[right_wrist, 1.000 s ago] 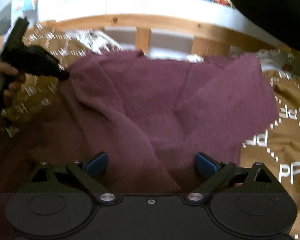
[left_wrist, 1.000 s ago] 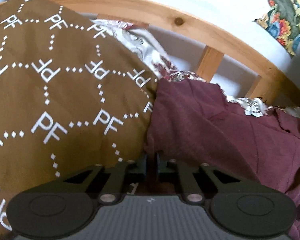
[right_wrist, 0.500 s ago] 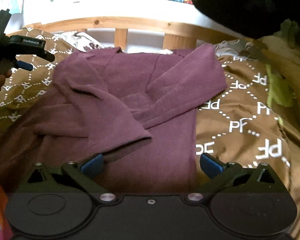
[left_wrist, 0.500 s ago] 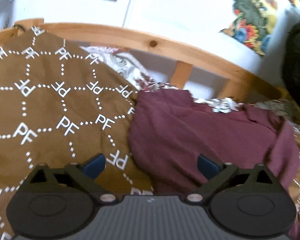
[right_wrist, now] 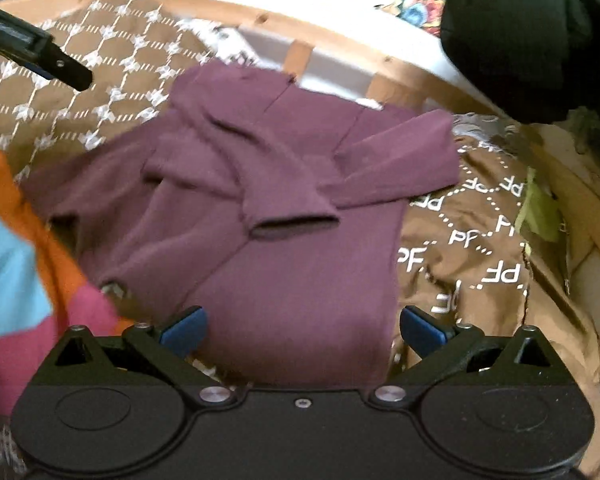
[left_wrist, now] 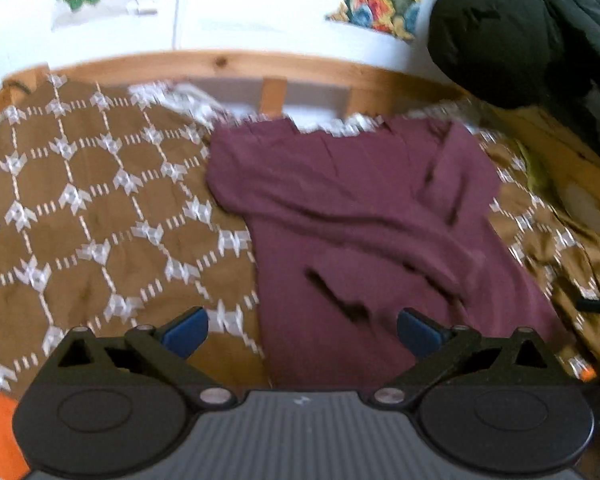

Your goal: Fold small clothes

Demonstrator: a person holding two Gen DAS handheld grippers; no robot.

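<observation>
A maroon long-sleeved shirt point(left_wrist: 364, 240) lies on a brown bedspread point(left_wrist: 80, 208) printed with white "PF" marks. In the right wrist view the shirt point(right_wrist: 292, 240) has both sleeves folded across its body. My left gripper point(left_wrist: 302, 330) is open and empty, held above the shirt's near left edge. My right gripper point(right_wrist: 302, 330) is open and empty, above the shirt's near hem. The left gripper also shows in the right wrist view point(right_wrist: 40, 56) at the upper left, over the bedspread.
A wooden bed rail point(left_wrist: 240, 64) runs along the far side. A black garment point(left_wrist: 520, 32) hangs at the upper right. An orange, blue and pink cloth point(right_wrist: 24, 256) lies at the left. A yellow-green cloth point(right_wrist: 540, 212) sits at the right.
My left gripper opened, let go of the shirt and pulled back. My right gripper also pulled back. The sleeves now lie folded over the shirt's body.
</observation>
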